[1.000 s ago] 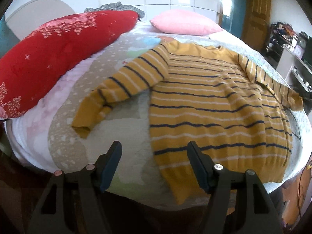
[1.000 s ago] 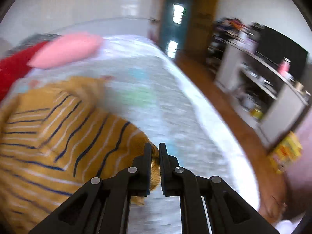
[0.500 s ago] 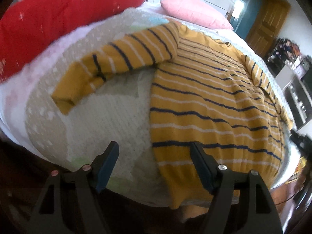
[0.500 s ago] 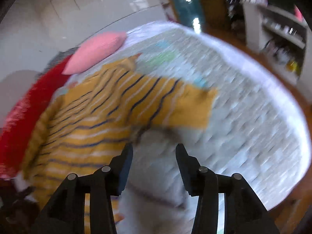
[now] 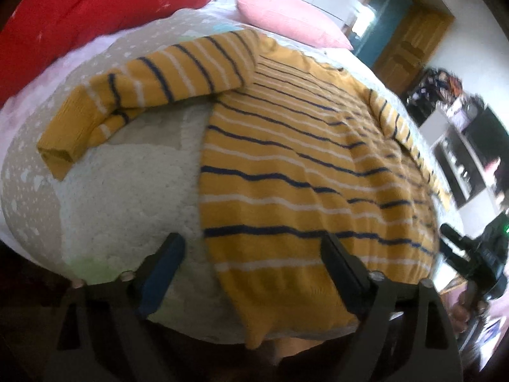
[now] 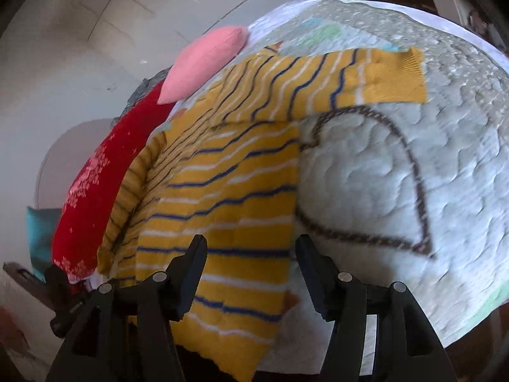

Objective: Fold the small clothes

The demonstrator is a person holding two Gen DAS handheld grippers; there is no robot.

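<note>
A yellow sweater point(image 5: 286, 165) with navy and white stripes lies flat on the bed, both sleeves spread out. My left gripper point(image 5: 251, 251) is open and empty, hovering over the sweater's bottom left hem corner. My right gripper point(image 6: 251, 248) is open and empty above the sweater's point(image 6: 229, 191) bottom right hem edge. The right sleeve point(image 6: 350, 79) lies stretched out across the quilt. The left sleeve point(image 5: 136, 89) lies out to the left with its cuff near the bed's side. The right gripper also shows at the far right of the left wrist view point(image 5: 470, 254).
The bed has a pale quilted cover point(image 6: 397, 175). A red pillow point(image 5: 79, 9) and a pink pillow point(image 5: 286, 19) lie at the head. A wooden door point(image 5: 410, 47) and shelves point(image 5: 461, 146) stand beyond the bed's right side.
My right gripper let go of the right sleeve cuff, opened, and moved back to the bottom hem. My left gripper moved closer over the hem's left corner, staying open.
</note>
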